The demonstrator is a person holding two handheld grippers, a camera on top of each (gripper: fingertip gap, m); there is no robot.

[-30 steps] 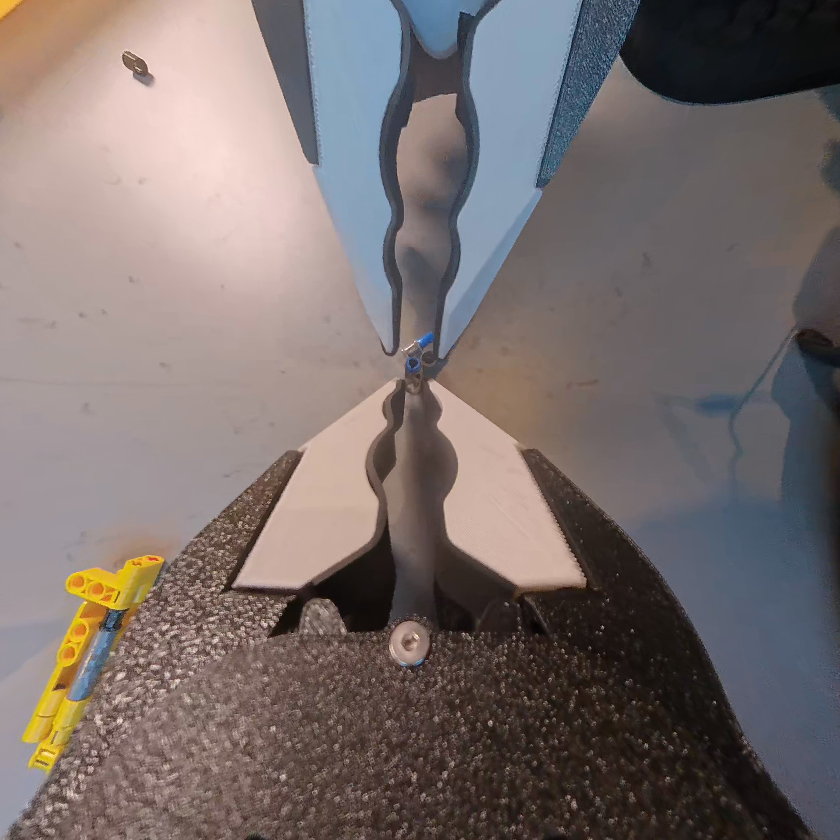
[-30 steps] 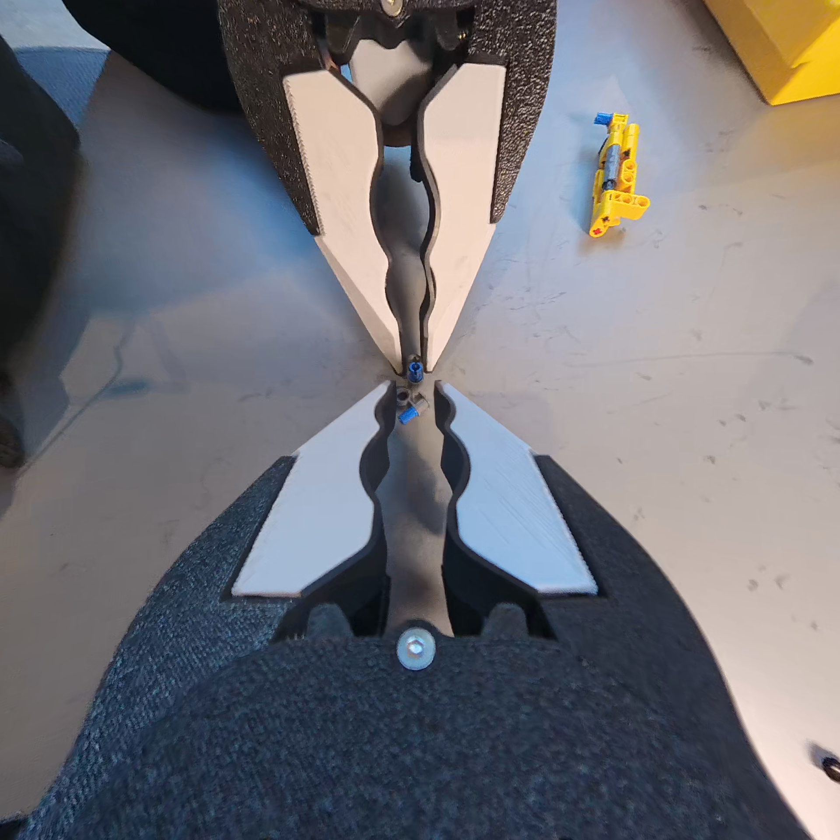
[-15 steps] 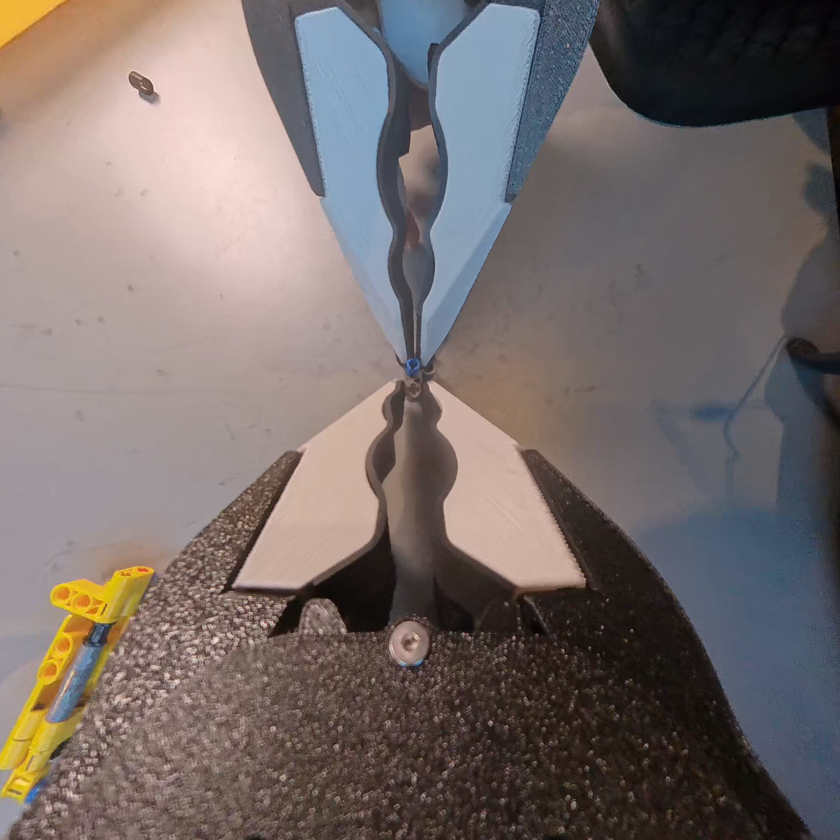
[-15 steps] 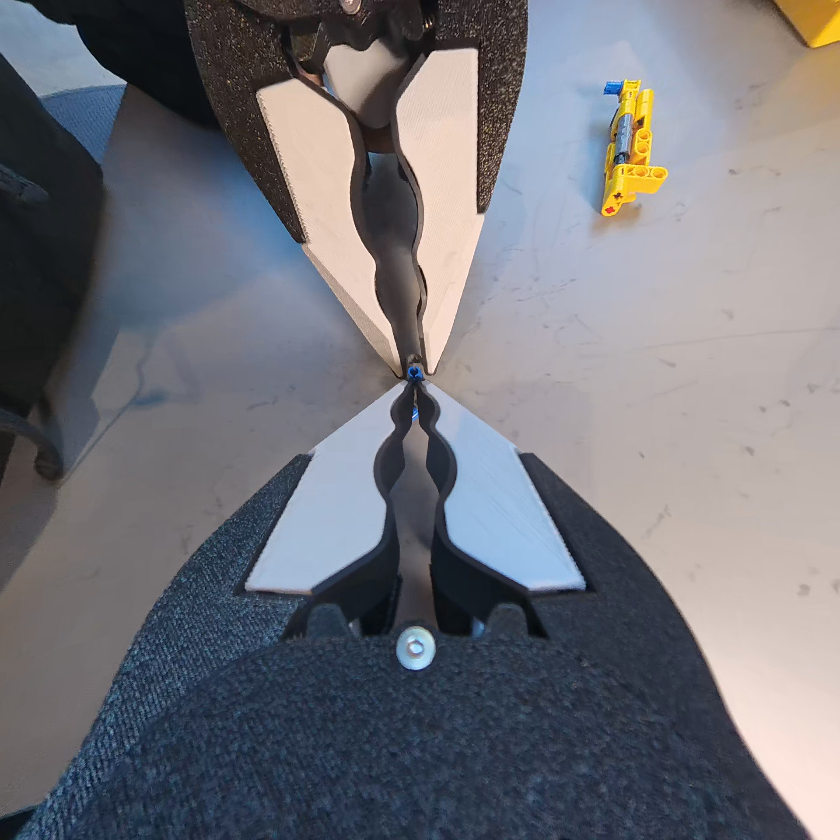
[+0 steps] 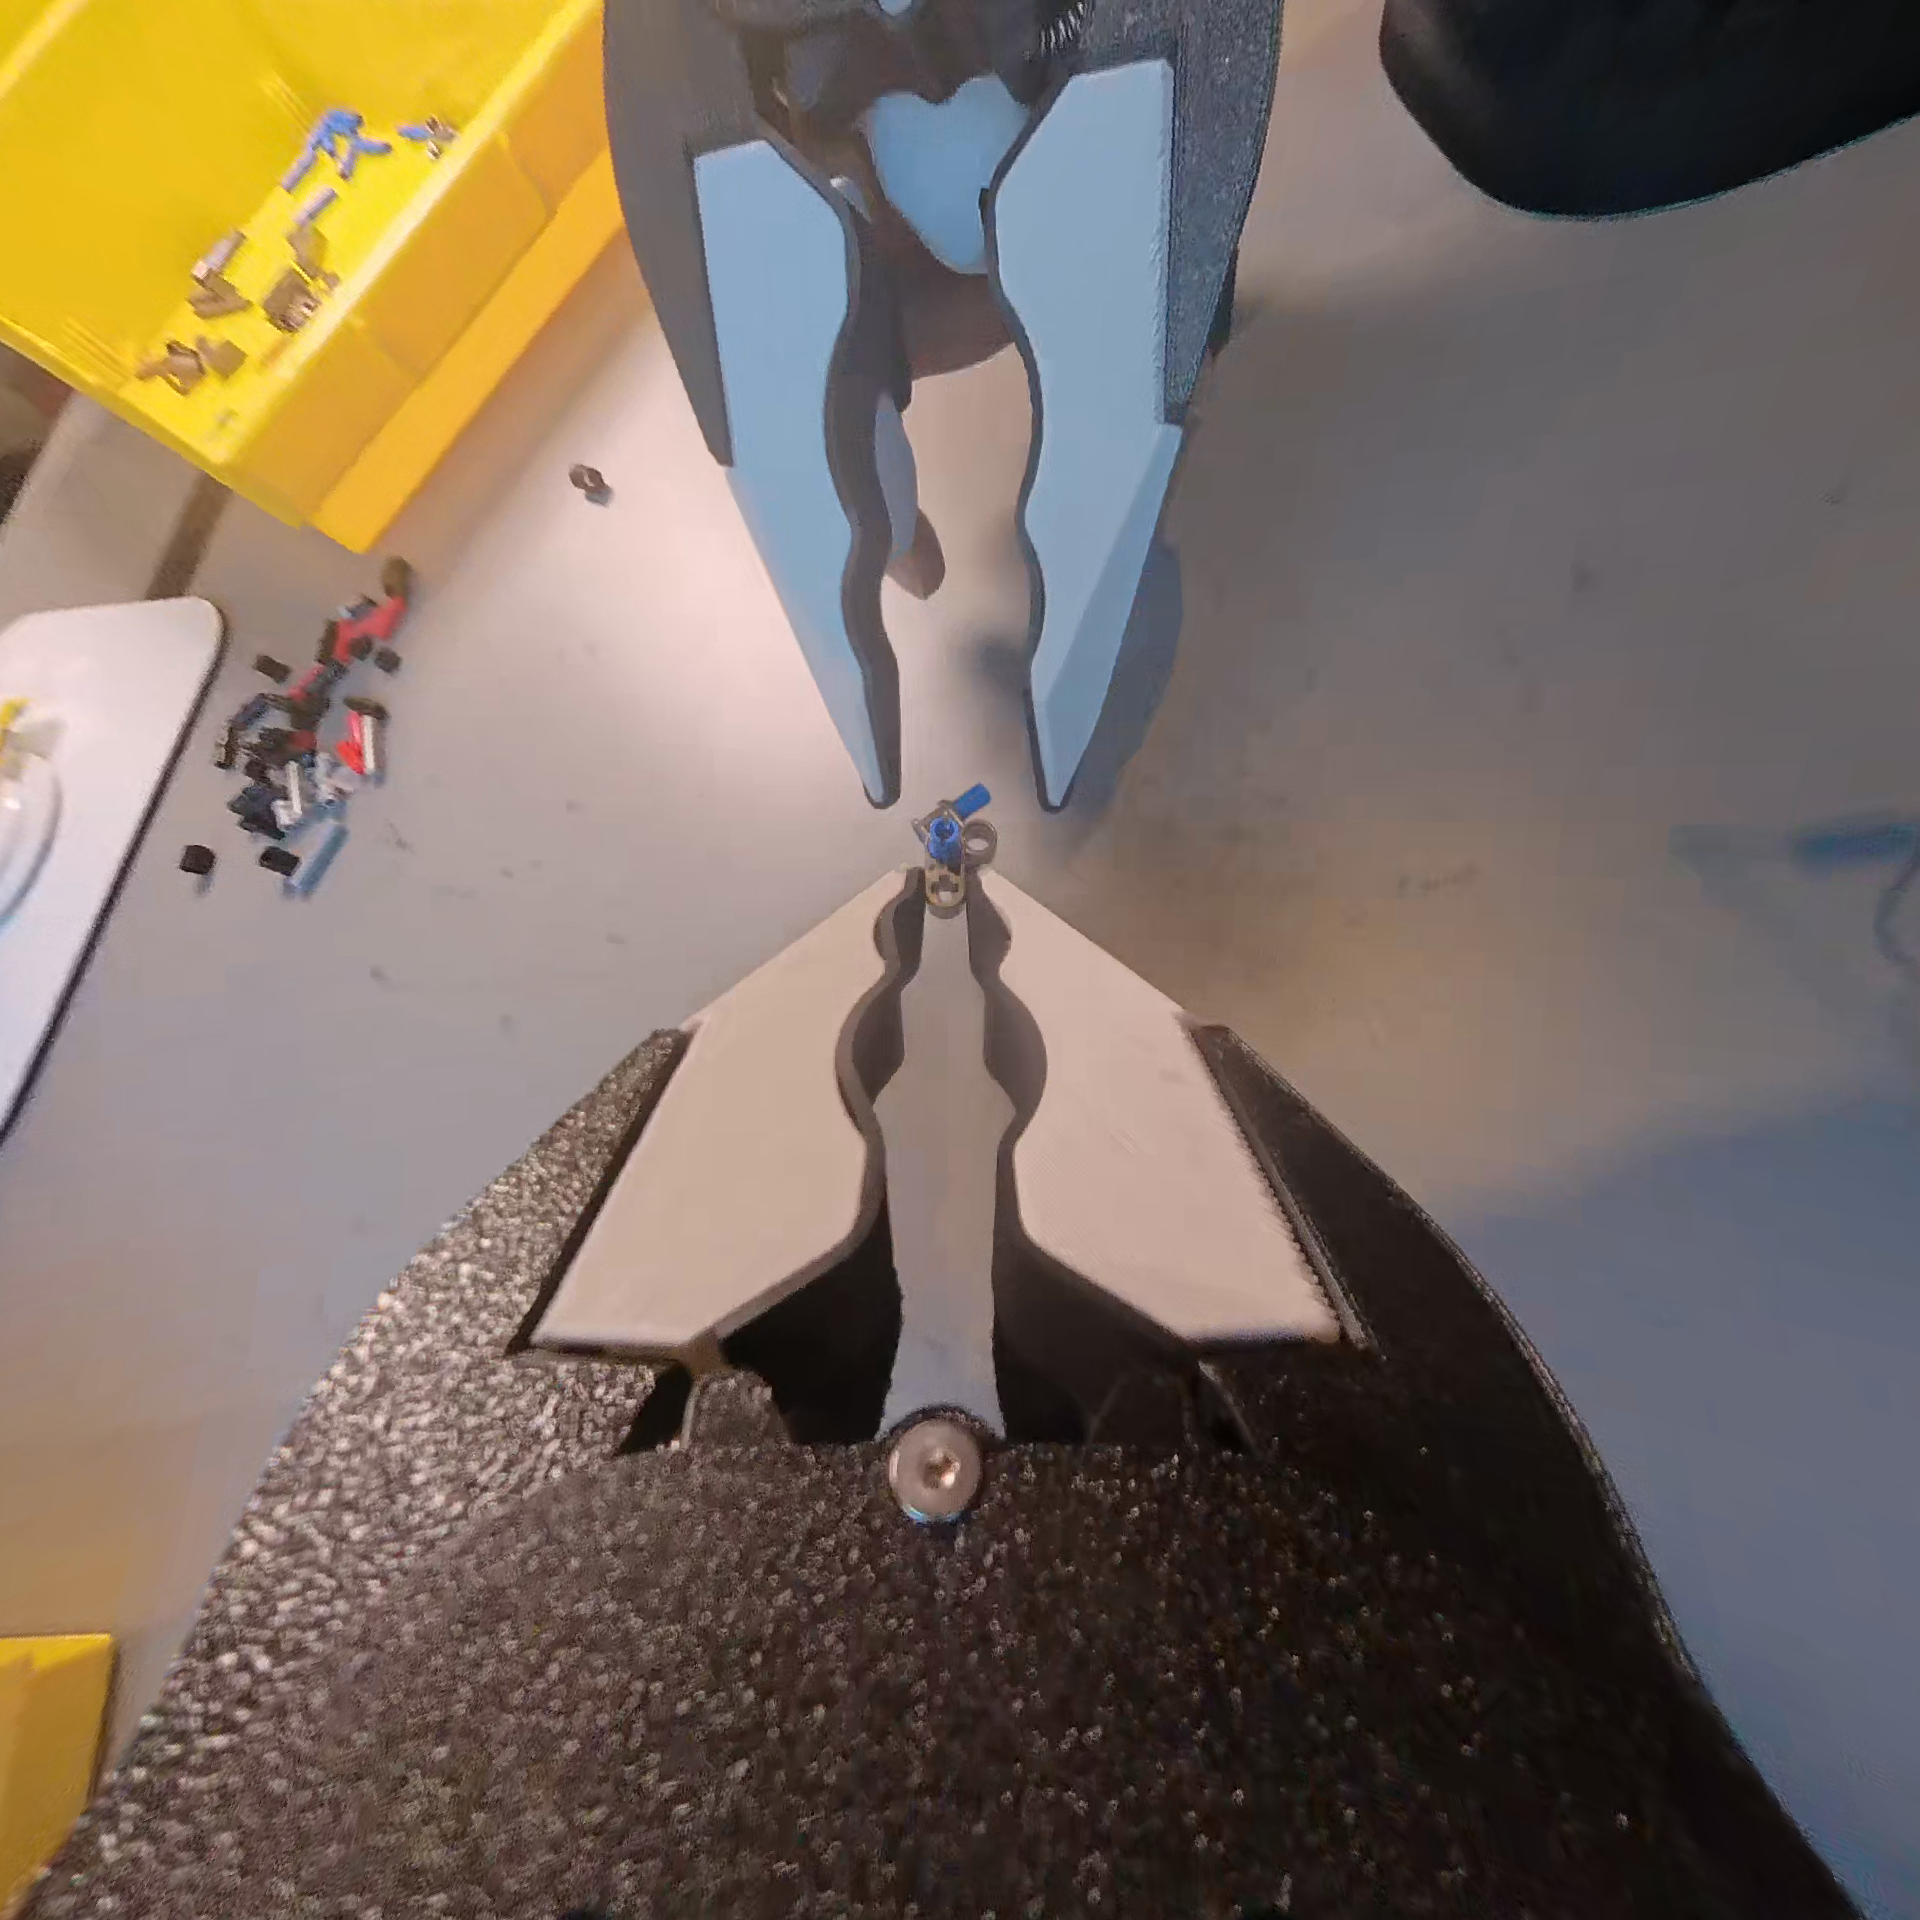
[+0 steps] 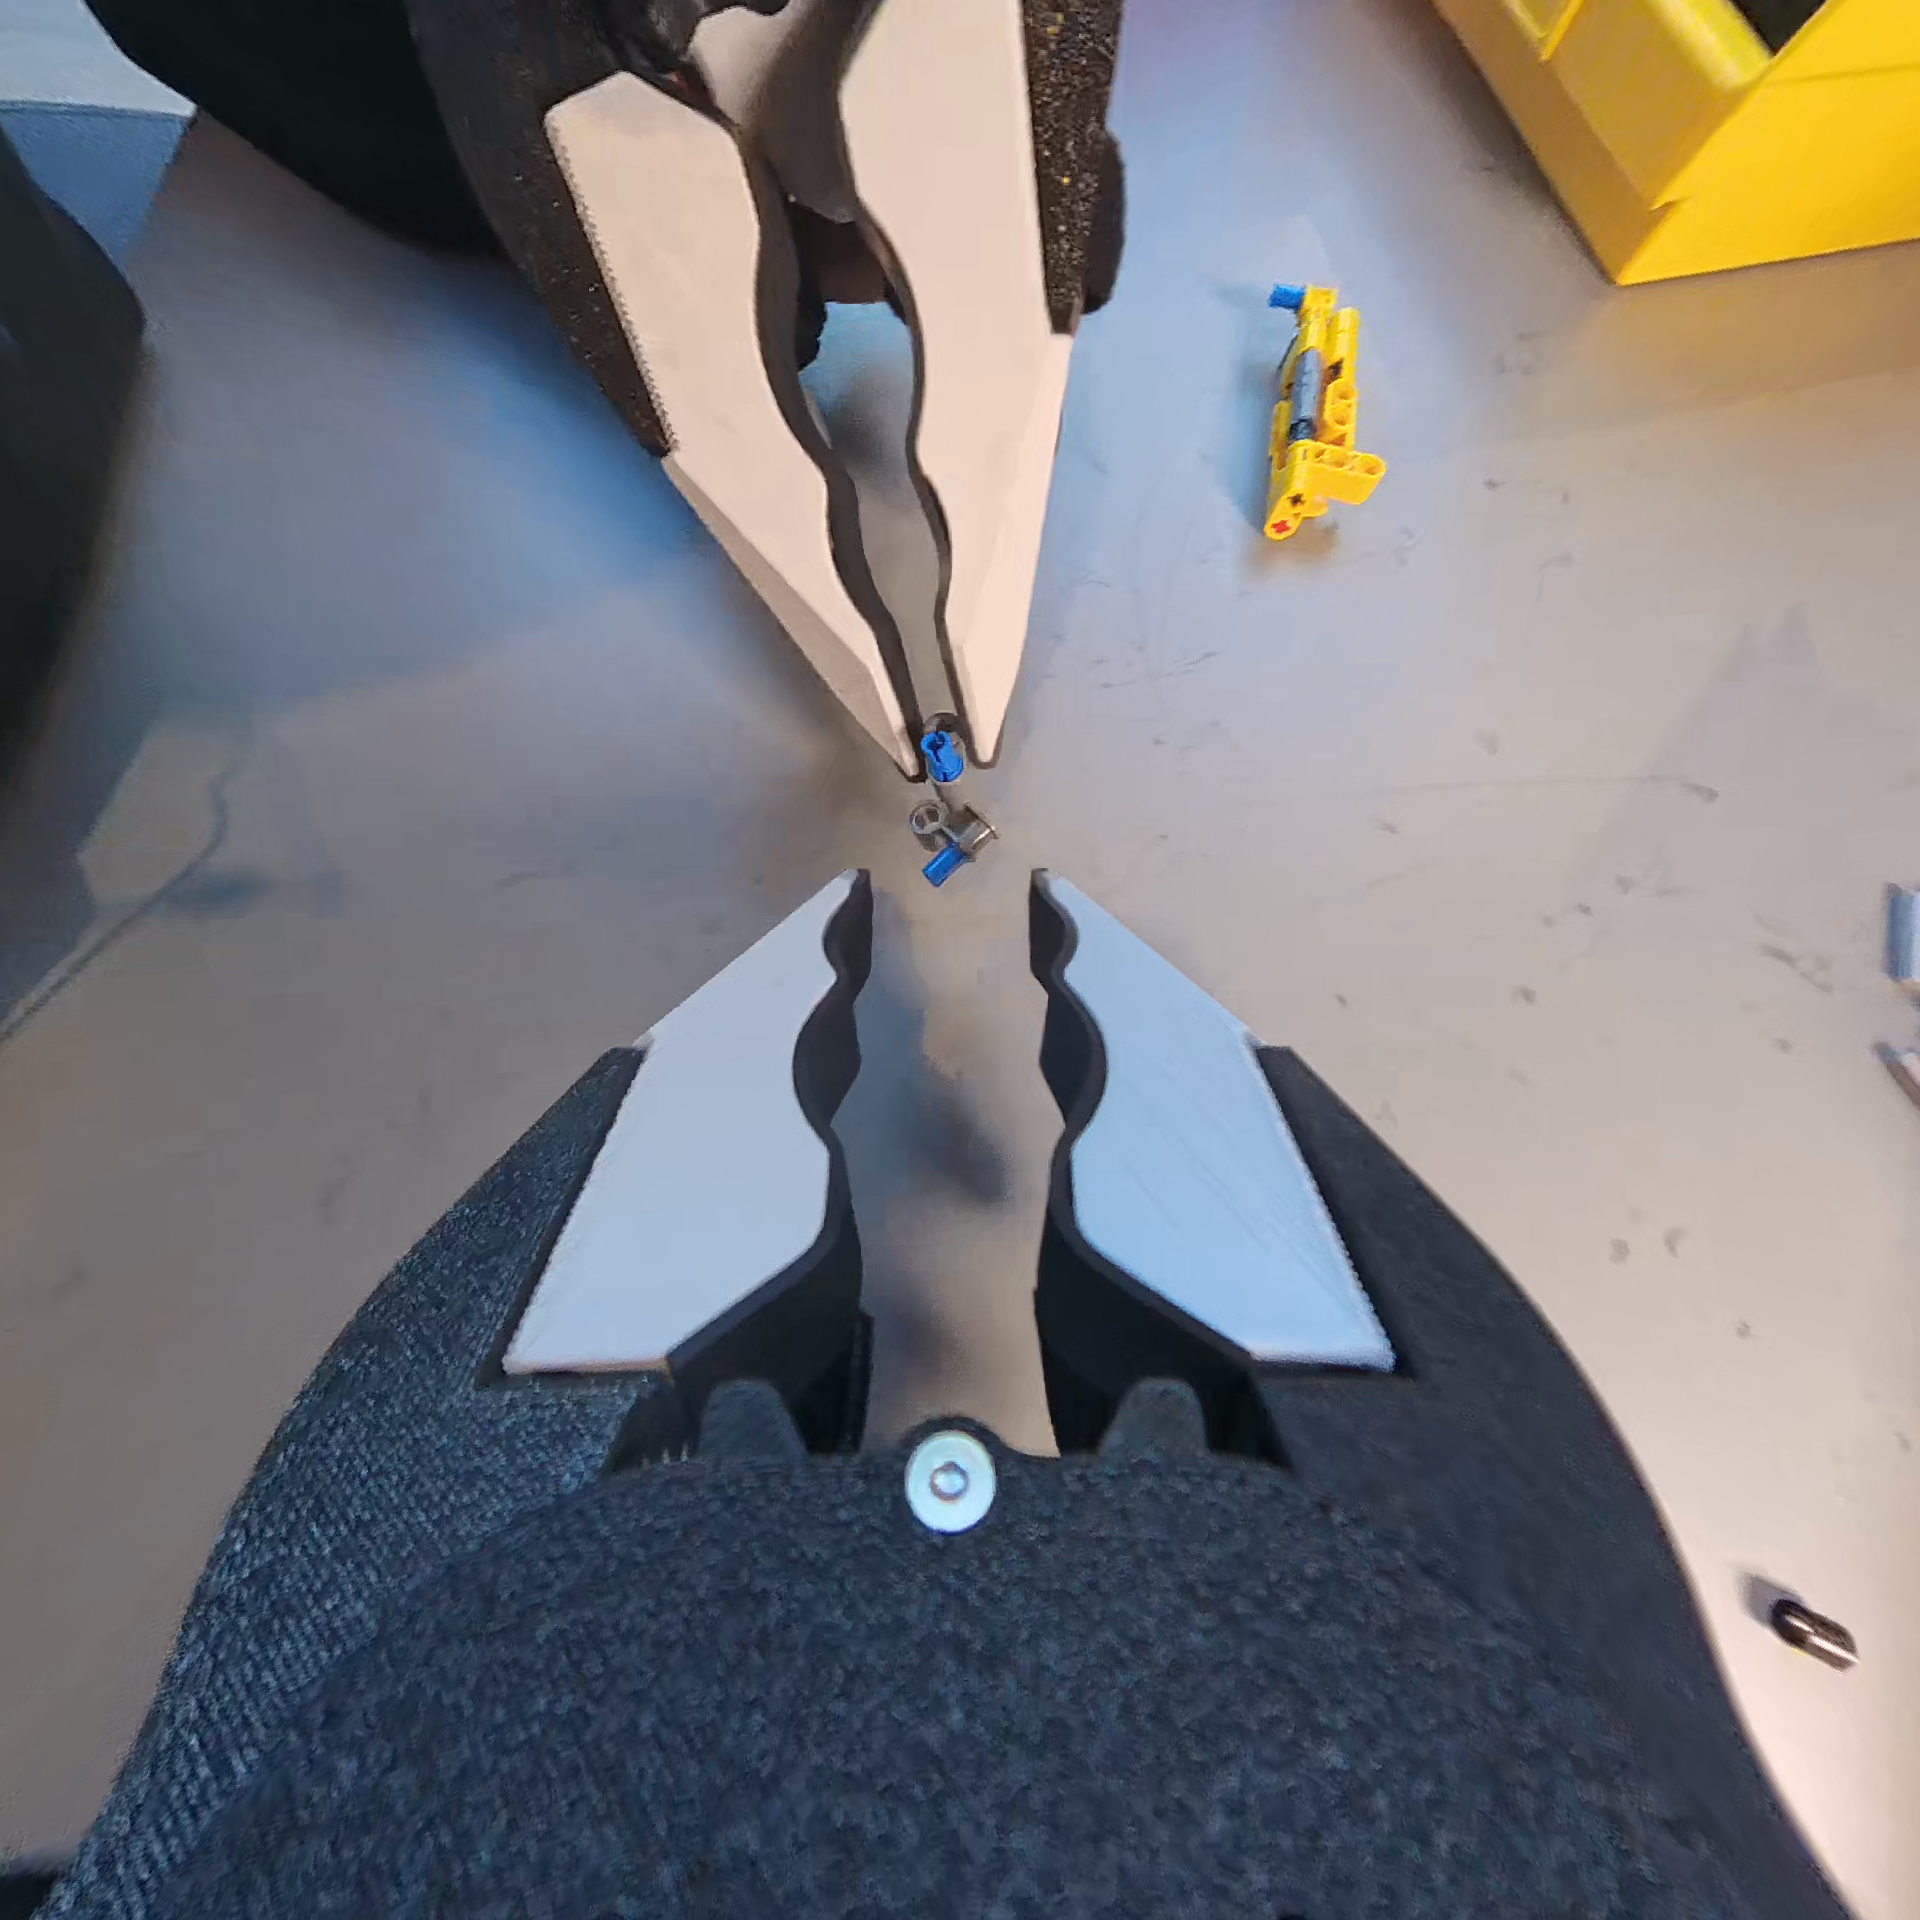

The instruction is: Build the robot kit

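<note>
My left gripper [image 5: 943, 885] is shut on a tiny grey connector with blue pins [image 5: 951, 836] and holds it by one end above the grey table. The piece juts out past the fingertips. In the right wrist view the left gripper [image 6: 948, 764] comes in from the top with the connector [image 6: 951, 829] hanging from its tips. My right gripper [image 6: 948, 878] is open and empty, its jaws apart just short of the piece's free blue pin. It faces the left gripper tip to tip and also shows in the left wrist view [image 5: 966, 802].
A yellow bin [image 5: 447, 343] with small parts stands at the far left, a second yellow bin [image 6: 1714, 135] at the far right. A yellow beam assembly [image 6: 1314, 416] lies on the table. There is a pile of black and red parts [image 5: 312, 707] beside a white board [image 5: 94, 727], and a loose black piece [image 6: 1813, 1636]. My left and right fingertips are right by each other.
My right gripper, shut tip to tip on the piece half a second ago, has opened and drawn back. The piece stays in my left gripper. Both views have pulled back and show more of the table.
</note>
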